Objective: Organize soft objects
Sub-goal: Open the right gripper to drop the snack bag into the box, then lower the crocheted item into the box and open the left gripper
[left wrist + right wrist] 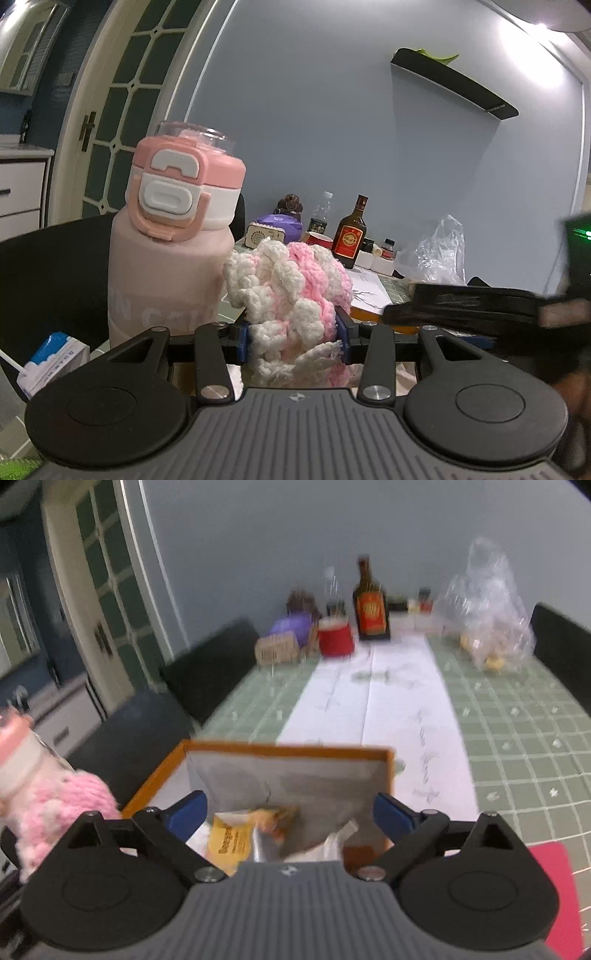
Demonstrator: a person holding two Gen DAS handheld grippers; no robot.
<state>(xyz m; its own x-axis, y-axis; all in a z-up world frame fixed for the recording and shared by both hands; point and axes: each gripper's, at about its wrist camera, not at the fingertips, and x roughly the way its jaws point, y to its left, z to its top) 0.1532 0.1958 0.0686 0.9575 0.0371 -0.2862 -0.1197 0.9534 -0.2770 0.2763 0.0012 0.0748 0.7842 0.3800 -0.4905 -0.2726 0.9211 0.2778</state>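
Your left gripper [293, 338] is clamped on the pink/white knit bundle [288, 291], held up just beside the pink bottle [173, 236], above the table edge. Looks light, squashy, chunky yarn w/ loose loops; it'll sag and could snag, so grip the thick middle, not a stray strand. Your right gripper [291, 812] is spread wide w/ nothing between the jaws, over the orange-rimmed box [291, 753] w/ a yellow packet [231, 843] inside. Probably drop the bundle there.

Both wrist views face the far wall, low over the table [517, 716]; sharing its bottles [349, 236].
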